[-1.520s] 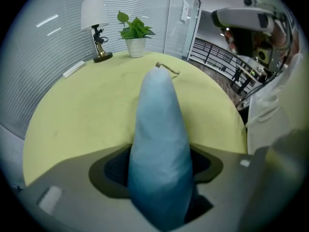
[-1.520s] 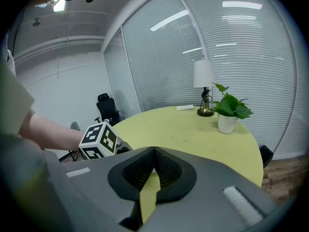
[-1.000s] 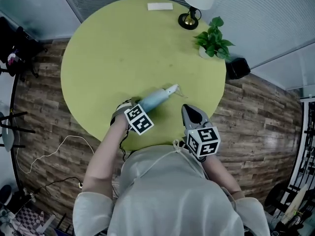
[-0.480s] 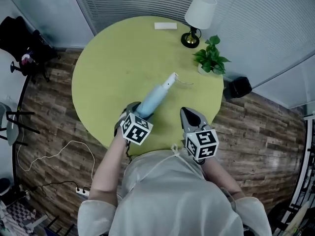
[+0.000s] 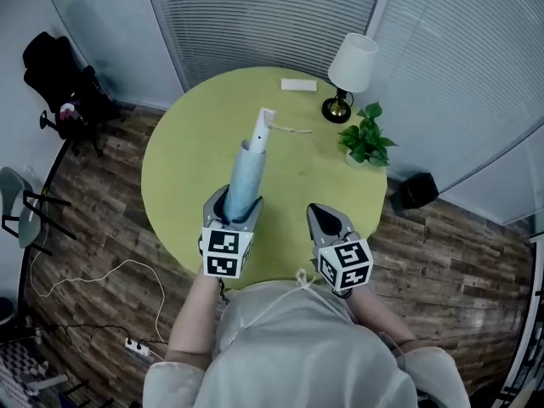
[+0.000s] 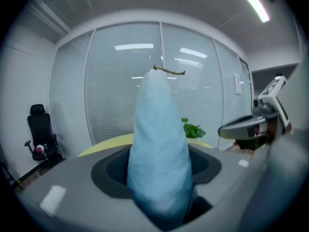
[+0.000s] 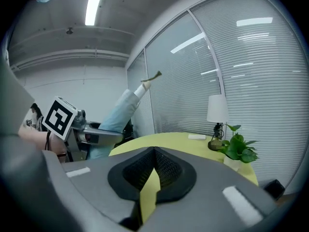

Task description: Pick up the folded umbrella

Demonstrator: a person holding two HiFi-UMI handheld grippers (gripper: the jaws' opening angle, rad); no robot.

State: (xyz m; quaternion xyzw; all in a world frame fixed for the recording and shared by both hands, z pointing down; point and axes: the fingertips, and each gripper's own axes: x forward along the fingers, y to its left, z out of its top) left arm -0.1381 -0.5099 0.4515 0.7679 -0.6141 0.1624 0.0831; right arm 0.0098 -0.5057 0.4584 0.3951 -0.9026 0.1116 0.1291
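Observation:
The folded umbrella point(image 5: 246, 170) is a light-blue roll with a white tip and a thin strap at its far end. It is lifted off the round yellow-green table point(image 5: 183, 164) and points away from me, tip raised. My left gripper point(image 5: 238, 201) is shut on its thick near end; in the left gripper view the umbrella point(image 6: 159, 144) fills the space between the jaws of that gripper point(image 6: 159, 162). My right gripper point(image 5: 326, 216) hovers over the table's near edge, to the right, shut with nothing in it point(image 7: 153, 153). From it I see the umbrella point(image 7: 123, 108) slanting upward.
A white-shaded lamp point(image 5: 350, 66), a potted plant point(image 5: 365, 143) and a small white box point(image 5: 298, 85) stand at the table's far right. A black office chair point(image 5: 64, 83) is at the left, a cable point(image 5: 85, 279) lies on the wooden floor, and a black bin point(image 5: 416, 189) stands to the right.
The left gripper has lifted the umbrella off the table and swung its tip from pointing right to pointing away. The right gripper has risen a little and stays shut.

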